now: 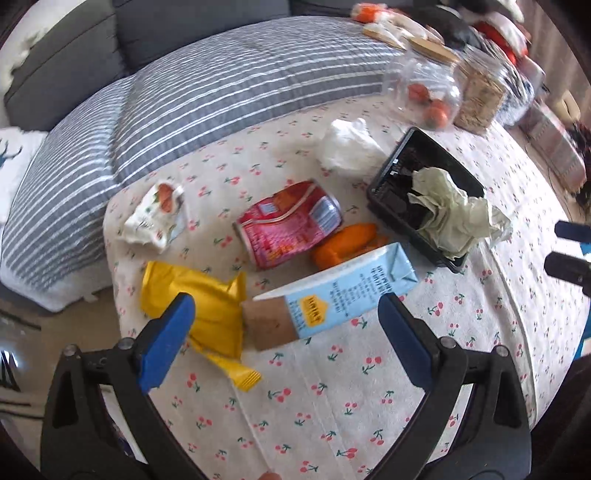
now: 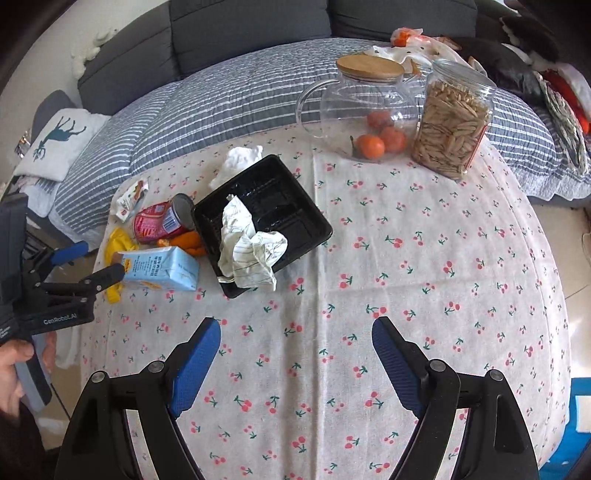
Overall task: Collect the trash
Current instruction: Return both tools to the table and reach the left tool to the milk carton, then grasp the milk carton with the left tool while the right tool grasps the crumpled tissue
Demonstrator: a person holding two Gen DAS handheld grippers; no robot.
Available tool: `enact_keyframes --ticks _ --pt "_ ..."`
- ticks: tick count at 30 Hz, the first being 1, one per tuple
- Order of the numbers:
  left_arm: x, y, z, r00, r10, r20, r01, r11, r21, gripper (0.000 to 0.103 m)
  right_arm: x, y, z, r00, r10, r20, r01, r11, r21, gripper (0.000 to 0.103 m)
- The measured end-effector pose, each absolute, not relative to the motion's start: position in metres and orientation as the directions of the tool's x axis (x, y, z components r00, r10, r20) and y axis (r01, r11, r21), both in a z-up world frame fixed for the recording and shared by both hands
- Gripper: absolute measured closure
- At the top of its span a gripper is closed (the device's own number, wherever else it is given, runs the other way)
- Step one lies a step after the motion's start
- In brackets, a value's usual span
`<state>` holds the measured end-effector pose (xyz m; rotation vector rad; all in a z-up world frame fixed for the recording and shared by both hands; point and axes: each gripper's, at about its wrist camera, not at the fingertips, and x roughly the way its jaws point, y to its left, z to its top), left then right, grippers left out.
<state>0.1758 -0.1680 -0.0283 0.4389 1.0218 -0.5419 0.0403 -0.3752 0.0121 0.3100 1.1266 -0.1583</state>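
Trash lies on the cherry-print tablecloth [image 1: 295,398]: a light blue carton [image 1: 332,299], a yellow wrapper [image 1: 210,310], a crushed red can [image 1: 291,221], an orange wrapper [image 1: 347,240], a small strawberry packet [image 1: 159,214], white tissue [image 1: 347,147] and a black tray [image 1: 424,195] holding crumpled paper [image 1: 450,210]. My left gripper [image 1: 286,306] is open, its fingers either side of the carton's brown end. My right gripper [image 2: 295,332] is open and empty over bare cloth, short of the tray [image 2: 295,218]. The left gripper also shows in the right wrist view [image 2: 92,264].
A glass jug [image 2: 365,107] with tangerines and a jar of seeds [image 2: 450,122] stand at the table's far side. A striped quilt [image 2: 221,103] over a grey sofa [image 2: 240,26] lies behind. The table edge runs close to the left of the trash.
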Motion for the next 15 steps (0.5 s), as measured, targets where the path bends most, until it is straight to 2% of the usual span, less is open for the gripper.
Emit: enact_keyframes --ticks 5,9,13,15 --pt "0.179 -0.206 -0.049 0.337 -0.122 -0.934 0.709 0.685 0.167 0.005 0.040 -0.390 0.012 0.419 0.034 -0.908 0.299 0.939 0.173 0.018" --pt "0.174 -0.214 -0.069 0.289 -0.051 -0.956 0.748 0.635 0.192 0.014 0.037 -0.405 0.011 0.414 0.020 -0.910 0.327 0.929 0.170 0.018" --pt "0.174 -0.208 -0.082 0.221 -0.034 -0.975 0.726 0.673 0.141 0.045 0.036 -0.415 0.010 0.409 0.015 -0.912 0.344 0.923 0.170 0.018" --pt "0.175 -0.199 -0.082 0.199 -0.064 -0.978 0.674 0.733 0.089 0.046 0.037 -0.416 0.009 0.405 0.011 -0.914 0.347 0.923 0.165 0.018"
